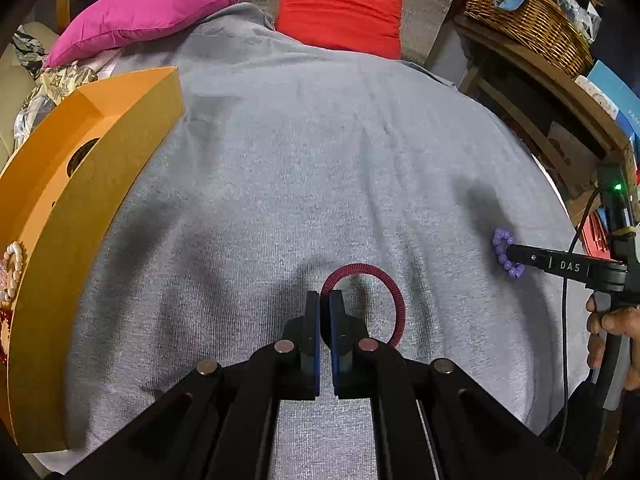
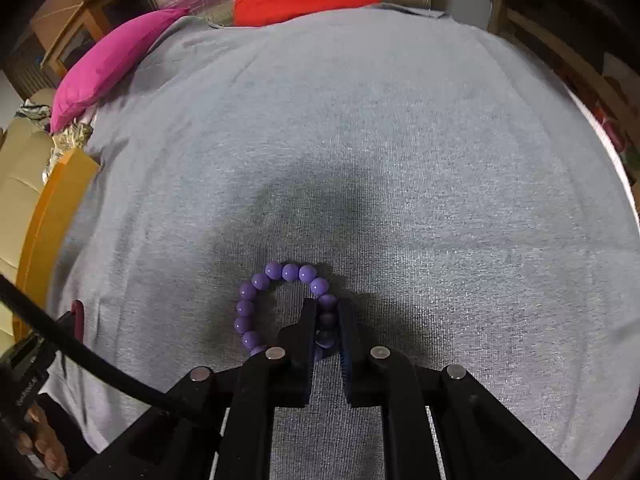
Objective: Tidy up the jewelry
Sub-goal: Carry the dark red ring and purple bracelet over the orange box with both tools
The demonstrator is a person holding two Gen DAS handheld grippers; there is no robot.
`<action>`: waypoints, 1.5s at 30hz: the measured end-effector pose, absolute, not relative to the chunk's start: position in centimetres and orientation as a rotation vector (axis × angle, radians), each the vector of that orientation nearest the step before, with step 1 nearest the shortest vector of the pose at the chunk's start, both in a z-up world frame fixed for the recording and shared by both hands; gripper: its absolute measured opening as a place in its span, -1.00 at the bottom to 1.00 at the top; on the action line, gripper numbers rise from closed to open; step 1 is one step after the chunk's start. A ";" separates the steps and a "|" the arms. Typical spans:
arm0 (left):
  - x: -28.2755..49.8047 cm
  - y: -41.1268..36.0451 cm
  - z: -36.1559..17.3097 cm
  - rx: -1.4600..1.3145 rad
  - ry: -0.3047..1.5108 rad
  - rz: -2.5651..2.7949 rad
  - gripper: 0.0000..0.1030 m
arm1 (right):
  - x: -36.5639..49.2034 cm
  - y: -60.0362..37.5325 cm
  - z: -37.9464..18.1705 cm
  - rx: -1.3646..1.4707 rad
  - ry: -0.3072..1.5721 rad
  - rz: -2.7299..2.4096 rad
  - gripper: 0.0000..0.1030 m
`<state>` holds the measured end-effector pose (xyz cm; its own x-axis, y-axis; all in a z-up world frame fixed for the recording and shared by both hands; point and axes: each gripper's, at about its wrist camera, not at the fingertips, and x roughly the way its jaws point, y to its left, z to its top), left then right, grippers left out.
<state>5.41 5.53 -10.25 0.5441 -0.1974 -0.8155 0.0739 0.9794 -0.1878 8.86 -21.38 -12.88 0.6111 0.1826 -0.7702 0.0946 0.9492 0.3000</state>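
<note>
My left gripper [image 1: 325, 298] is shut on a dark red corded bangle [image 1: 394, 294] that lies on the grey cloth [image 1: 300, 168]. My right gripper [image 2: 327, 307] is shut on a purple bead bracelet [image 2: 256, 292]; the beads sit between its pads. In the left wrist view the right gripper [image 1: 510, 251] reaches in from the right over the purple bracelet [image 1: 502, 254]. An orange box [image 1: 80, 184] stands at the left with a pearl piece [image 1: 14, 266] inside; it also shows in the right wrist view [image 2: 52, 216].
A pink pillow [image 1: 136, 16] and a red cushion [image 1: 340, 8] lie at the far edge of the cloth. A wicker basket [image 1: 528, 20] sits on a wooden shelf at the right. The person's hand [image 1: 612, 332] holds the right gripper's handle.
</note>
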 end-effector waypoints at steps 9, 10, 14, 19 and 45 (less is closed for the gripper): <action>4.4 6.5 -8.5 -0.140 0.945 -0.139 -0.92 | 5.9 -22.3 -11.9 0.364 0.822 0.055 -0.82; 4.3 6.7 -8.2 -0.141 0.939 -0.132 -0.92 | 5.4 -22.6 -11.7 0.358 0.809 0.055 -0.82; 3.8 7.4 -7.2 -0.152 0.918 -0.109 -0.92 | 3.5 -21.9 -9.0 0.332 0.740 0.067 -0.82; 3.0 8.5 -6.2 -0.162 0.903 -0.077 -0.92 | 2.0 -20.1 -6.3 0.313 0.677 0.104 -0.82; 1.3 14.2 -3.9 -0.222 0.848 0.043 -0.92 | 2.9 -14.1 -3.9 0.261 0.629 0.231 -0.82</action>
